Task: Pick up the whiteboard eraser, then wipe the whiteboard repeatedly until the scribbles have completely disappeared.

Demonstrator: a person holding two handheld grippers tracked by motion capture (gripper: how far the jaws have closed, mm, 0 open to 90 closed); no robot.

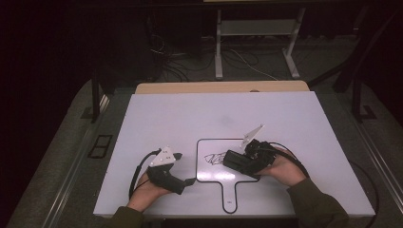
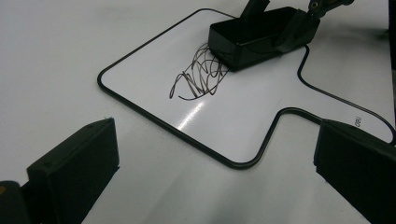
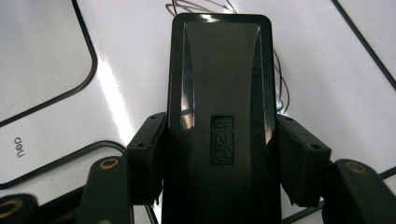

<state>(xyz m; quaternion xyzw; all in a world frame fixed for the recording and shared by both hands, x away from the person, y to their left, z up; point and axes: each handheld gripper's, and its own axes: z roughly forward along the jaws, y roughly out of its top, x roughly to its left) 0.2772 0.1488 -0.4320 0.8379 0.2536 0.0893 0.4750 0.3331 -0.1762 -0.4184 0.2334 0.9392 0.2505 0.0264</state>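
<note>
Near the front edge of the counter (image 1: 157,114) lies a small whiteboard (image 1: 209,173) with a dark scribble (image 2: 198,77) on it. The right hand-held gripper (image 3: 219,163) is clamped on a black eraser (image 3: 219,93) resting at the scribble's right edge, so wiping looks about to start; next comes a firm sweep left across the marks. The left hand-held gripper (image 2: 210,177) waits, jaws apart, near the board's handle. "deli" is embossed on the eraser and printed on the whiteboard.
</note>
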